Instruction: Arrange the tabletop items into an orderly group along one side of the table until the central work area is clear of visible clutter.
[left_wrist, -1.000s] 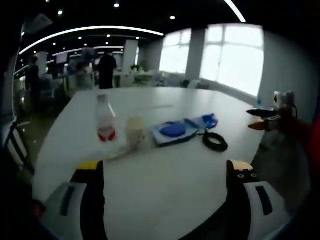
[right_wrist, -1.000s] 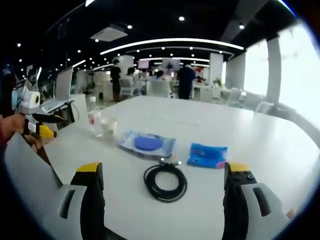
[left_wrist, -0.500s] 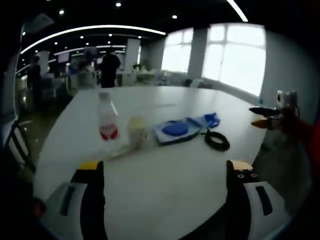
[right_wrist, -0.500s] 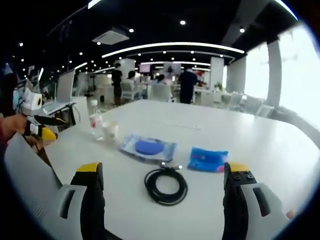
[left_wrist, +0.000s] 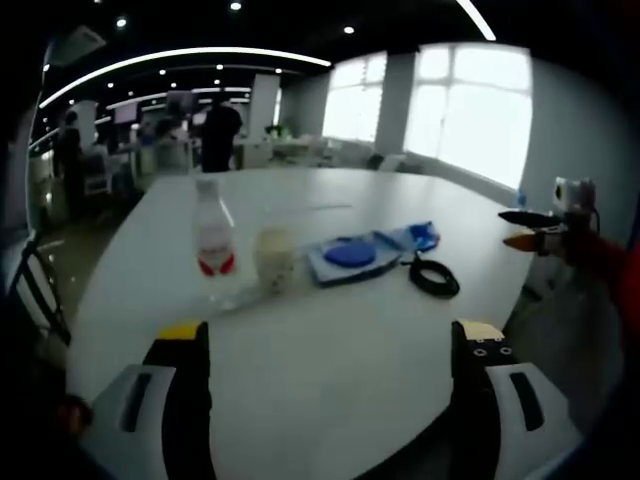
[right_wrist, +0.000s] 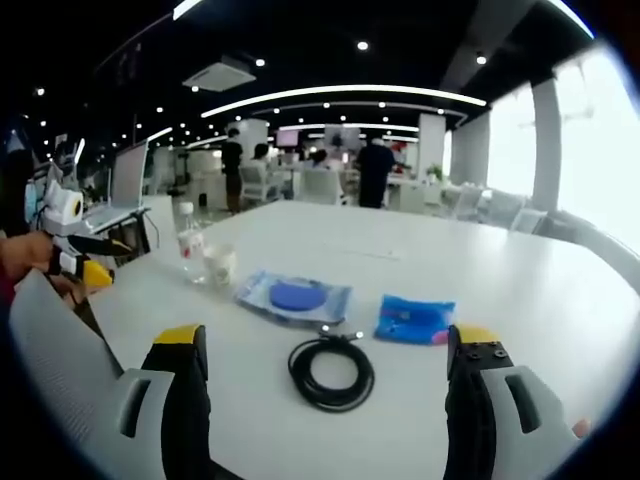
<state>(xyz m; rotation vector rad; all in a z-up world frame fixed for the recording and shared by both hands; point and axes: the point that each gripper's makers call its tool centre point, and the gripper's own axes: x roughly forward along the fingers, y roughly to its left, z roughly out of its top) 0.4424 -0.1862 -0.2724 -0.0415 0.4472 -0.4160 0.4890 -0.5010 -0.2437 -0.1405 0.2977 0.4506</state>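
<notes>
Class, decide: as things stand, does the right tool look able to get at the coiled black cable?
Probably yes: the black cable lies on bare table straight ahead of the open right tool, nothing between them.

The label on the bottle (left_wrist: 214, 243) is blurred and cannot be read. The print on the blue packet (right_wrist: 413, 318) is too small to be made out. The near edge of the table (right_wrist: 560, 300) is cut off behind the jaws.
</notes>
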